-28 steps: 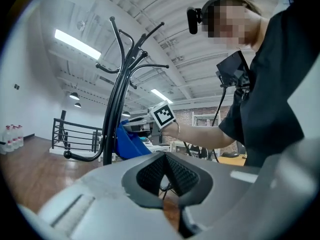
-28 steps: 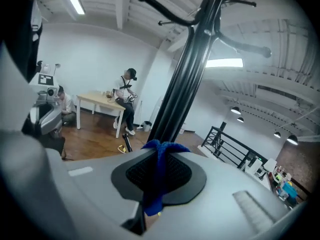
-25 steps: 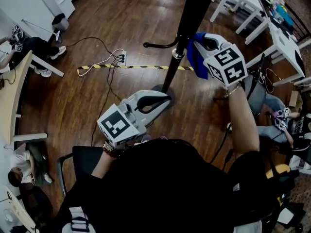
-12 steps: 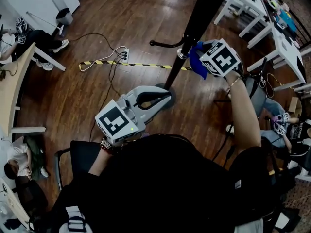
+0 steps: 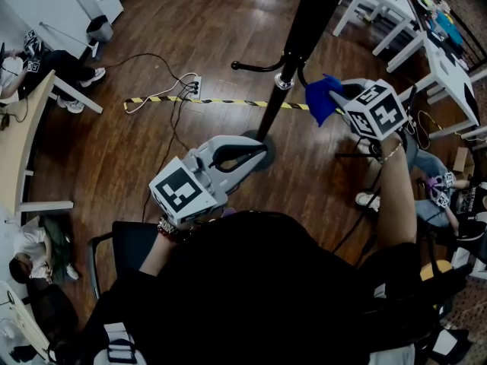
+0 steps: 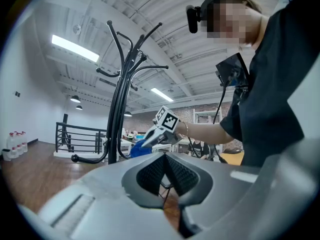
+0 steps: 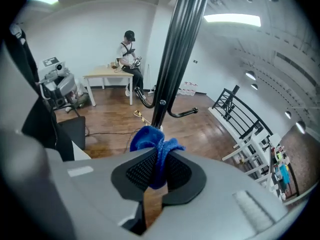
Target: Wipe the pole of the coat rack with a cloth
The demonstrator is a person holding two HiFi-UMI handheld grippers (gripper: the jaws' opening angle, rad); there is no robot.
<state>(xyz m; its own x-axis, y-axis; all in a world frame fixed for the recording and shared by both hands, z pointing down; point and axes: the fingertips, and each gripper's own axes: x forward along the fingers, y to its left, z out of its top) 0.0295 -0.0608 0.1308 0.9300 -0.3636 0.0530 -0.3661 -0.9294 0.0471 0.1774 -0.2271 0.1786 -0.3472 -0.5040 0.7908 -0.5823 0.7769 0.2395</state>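
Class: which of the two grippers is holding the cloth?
The right gripper: its jaws pinch the blue cloth, while the left gripper is shut on nothing.

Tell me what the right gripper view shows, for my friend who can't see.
The right gripper pinches a blue cloth, with the black pole rising behind it. Farther back, a person is at a table on a wood floor.

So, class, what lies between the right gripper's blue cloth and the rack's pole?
Nothing: the head view shows an open gap, only floor behind it, between the blue cloth and the pole.
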